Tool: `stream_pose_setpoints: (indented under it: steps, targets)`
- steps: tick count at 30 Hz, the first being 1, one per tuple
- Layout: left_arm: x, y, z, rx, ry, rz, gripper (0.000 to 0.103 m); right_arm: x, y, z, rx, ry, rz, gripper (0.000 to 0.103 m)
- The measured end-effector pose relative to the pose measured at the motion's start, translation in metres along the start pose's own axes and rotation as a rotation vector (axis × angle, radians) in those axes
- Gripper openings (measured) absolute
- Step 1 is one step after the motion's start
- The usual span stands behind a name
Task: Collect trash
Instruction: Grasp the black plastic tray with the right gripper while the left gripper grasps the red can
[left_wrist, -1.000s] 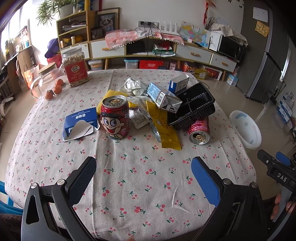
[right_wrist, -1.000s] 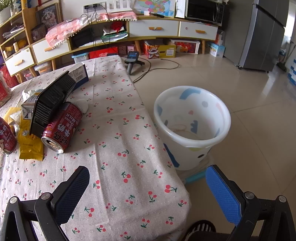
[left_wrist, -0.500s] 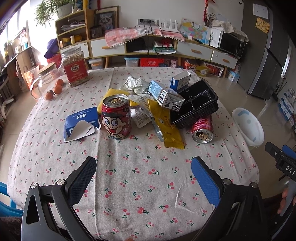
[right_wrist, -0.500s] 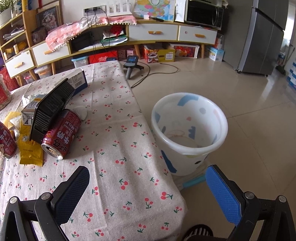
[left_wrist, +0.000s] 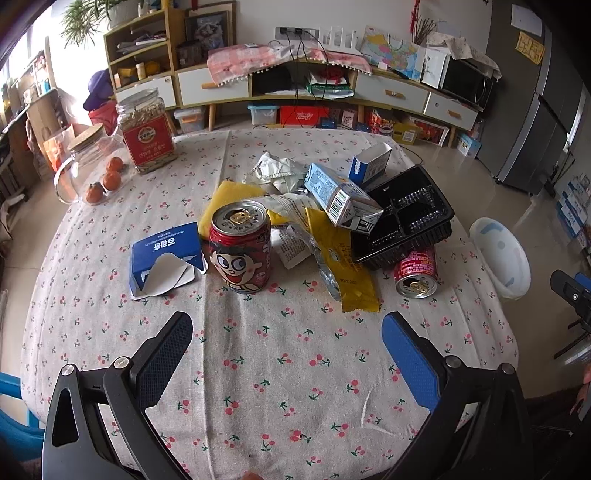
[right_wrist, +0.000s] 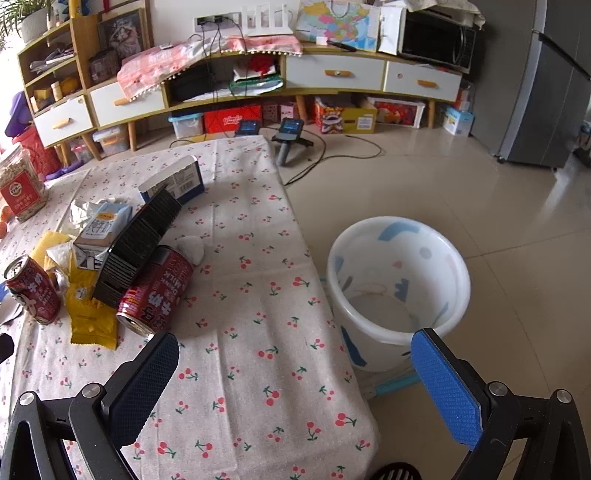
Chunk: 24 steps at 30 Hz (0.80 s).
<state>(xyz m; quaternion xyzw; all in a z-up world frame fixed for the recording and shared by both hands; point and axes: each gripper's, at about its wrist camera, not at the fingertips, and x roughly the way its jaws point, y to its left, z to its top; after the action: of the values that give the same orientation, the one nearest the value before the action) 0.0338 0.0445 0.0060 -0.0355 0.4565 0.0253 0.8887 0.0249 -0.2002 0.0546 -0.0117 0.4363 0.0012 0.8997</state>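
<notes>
Now: two red cans (left_wrist: 240, 246) (left_wrist: 416, 269), one bin (right_wrist: 399, 291); both grippers' (left_wrist: 288, 345) (right_wrist: 295, 373) jaws wide, empty.

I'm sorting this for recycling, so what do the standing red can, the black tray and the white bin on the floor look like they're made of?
Standing red can: probably aluminium, with a bare silvery lid and pull tab above a glossy printed body.
Black tray: looks like thin moulded plastic, glossy, with ribbed walls and compartments.
White bin: apparently plastic, smooth and slightly translucent, with coloured patches.

A home living room: sideboard (right_wrist: 236, 79), fridge (right_wrist: 546, 85), cherry-print tablecloth (left_wrist: 280, 354) (snack litter on top)
</notes>
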Motion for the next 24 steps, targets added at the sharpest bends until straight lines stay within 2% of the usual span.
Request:
stream_pose_setpoints:
  steps: [6,11,13,16,17,19,21,24]
  targets:
    - [0.006,0.026,0.037,0.026,0.038,0.064,0.103,0.007,0.015,0.029,-0.066,0.060,0.054,0.103]
    - [0.033,0.056,0.068,0.058,0.145,0.105,0.103,0.028,0.035,0.052,-0.113,0.130,0.139,0.103]
    - [0.048,0.069,0.074,0.054,0.174,0.089,0.103,0.039,0.042,0.058,-0.120,0.141,0.163,0.103]
    - [0.063,0.091,0.071,-0.030,0.156,0.070,0.103,0.060,0.042,0.056,-0.100,0.145,0.194,0.103]
    - [0.069,0.097,0.069,-0.063,0.182,0.057,0.103,0.070,0.040,0.053,-0.083,0.173,0.196,0.103]
    - [0.072,0.101,0.073,-0.109,0.203,-0.023,0.097,0.094,0.040,0.049,-0.057,0.290,0.194,0.103]
    - [0.071,0.096,0.076,-0.091,0.178,-0.030,0.095,0.105,0.041,0.050,-0.050,0.326,0.229,0.103]
    - [0.074,0.081,0.079,-0.057,0.183,-0.063,0.091,0.105,0.047,0.059,-0.054,0.304,0.229,0.103]
